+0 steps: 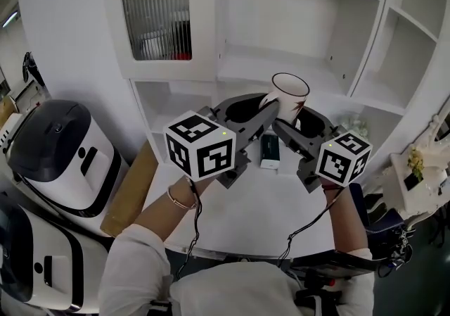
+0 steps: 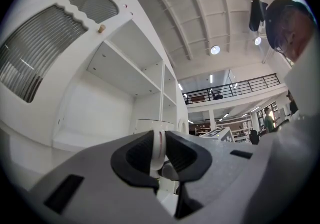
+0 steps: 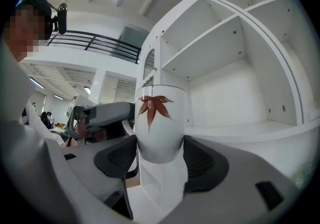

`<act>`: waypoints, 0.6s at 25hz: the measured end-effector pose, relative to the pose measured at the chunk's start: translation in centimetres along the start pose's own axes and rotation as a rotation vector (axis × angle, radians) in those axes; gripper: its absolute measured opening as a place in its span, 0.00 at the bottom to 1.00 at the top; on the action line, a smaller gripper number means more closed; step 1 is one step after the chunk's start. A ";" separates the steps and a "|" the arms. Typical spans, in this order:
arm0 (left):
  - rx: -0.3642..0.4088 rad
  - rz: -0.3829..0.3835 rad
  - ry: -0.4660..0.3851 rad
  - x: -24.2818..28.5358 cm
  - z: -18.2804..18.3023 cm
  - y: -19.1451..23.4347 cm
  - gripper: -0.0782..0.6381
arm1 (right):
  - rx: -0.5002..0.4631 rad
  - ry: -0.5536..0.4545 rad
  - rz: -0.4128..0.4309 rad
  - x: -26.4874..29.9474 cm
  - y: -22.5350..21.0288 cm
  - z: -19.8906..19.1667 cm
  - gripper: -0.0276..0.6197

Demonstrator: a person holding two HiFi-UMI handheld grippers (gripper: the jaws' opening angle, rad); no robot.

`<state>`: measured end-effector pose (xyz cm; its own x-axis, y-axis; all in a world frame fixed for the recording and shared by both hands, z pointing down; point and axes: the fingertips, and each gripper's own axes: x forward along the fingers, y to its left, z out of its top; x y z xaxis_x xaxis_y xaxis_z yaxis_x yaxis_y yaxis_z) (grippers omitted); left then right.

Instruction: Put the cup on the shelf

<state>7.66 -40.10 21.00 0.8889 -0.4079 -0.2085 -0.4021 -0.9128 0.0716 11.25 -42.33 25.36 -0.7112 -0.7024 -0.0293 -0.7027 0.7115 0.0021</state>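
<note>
The cup (image 1: 287,93), white with a red leaf print, is held in the air in front of the open shelf (image 1: 278,61) and above the worktop (image 1: 260,202). The right hand-held gripper (image 3: 160,160) clamps the cup's rounded lower body between both jaws. The left hand-held gripper (image 2: 159,152) is nearly closed on a thin white strip, seemingly the cup's handle; its view shows little else of the cup. In the head view the jaws cover the cup's base. A small box (image 1: 269,150) on the worktop is too small to identify.

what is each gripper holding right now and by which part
Both hold the white cup: the right gripper clamps its rounded lower body, and the left gripper pinches its handle.
</note>
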 end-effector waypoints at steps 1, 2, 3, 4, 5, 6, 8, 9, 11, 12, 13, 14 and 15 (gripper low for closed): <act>0.006 0.000 0.002 0.2 0.3 0.0 0.20 | -0.001 -0.002 -0.003 0.0 -0.1 0.3 0.51; 0.014 0.000 0.005 0.4 0.5 -0.1 0.20 | -0.004 -0.004 -0.006 -0.1 -0.3 0.6 0.51; 0.024 0.004 0.009 0.6 0.8 -0.2 0.20 | -0.007 -0.004 -0.006 -0.1 -0.3 0.9 0.51; 0.035 0.009 0.013 0.6 1.0 -0.2 0.20 | -0.010 -0.004 -0.006 0.0 -0.4 1.1 0.51; 0.042 0.017 0.016 0.7 1.2 -0.3 0.20 | -0.014 -0.003 -0.004 0.0 -0.4 1.3 0.51; 0.046 0.024 0.016 0.9 1.5 -0.2 0.20 | -0.017 -0.002 -0.004 0.0 -0.5 1.6 0.51; 0.044 0.037 0.008 1.3 2.1 -0.2 0.20 | -0.026 -0.002 -0.009 0.0 -0.7 2.3 0.51; 0.043 0.043 0.002 1.5 2.5 -0.1 0.20 | -0.032 -0.006 -0.014 -0.1 -0.9 2.8 0.51; 0.051 0.053 -0.015 2.0 3.5 -0.1 0.20 | -0.048 -0.022 -0.027 -0.2 -1.2 4.0 0.51; 0.059 0.058 -0.024 2.3 4.1 -0.1 0.20 | -0.056 -0.033 -0.033 -0.1 -1.4 4.6 0.51; 0.069 0.063 -0.033 2.5 4.7 -0.1 0.20 | -0.062 -0.043 -0.038 -0.1 -1.5 5.3 0.51; 0.079 0.067 -0.039 2.7 5.4 -0.2 0.20 | -0.066 -0.051 -0.042 -0.1 -1.6 5.9 0.51; 0.088 0.068 -0.045 2.9 6.0 -0.2 0.20 | -0.068 -0.057 -0.045 0.0 -1.7 6.4 0.51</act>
<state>8.98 -40.92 14.52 0.8489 -0.4660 -0.2495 -0.4810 -0.8767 0.0013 12.57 -43.37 18.93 -0.6778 -0.7299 -0.0881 -0.7352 0.6745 0.0675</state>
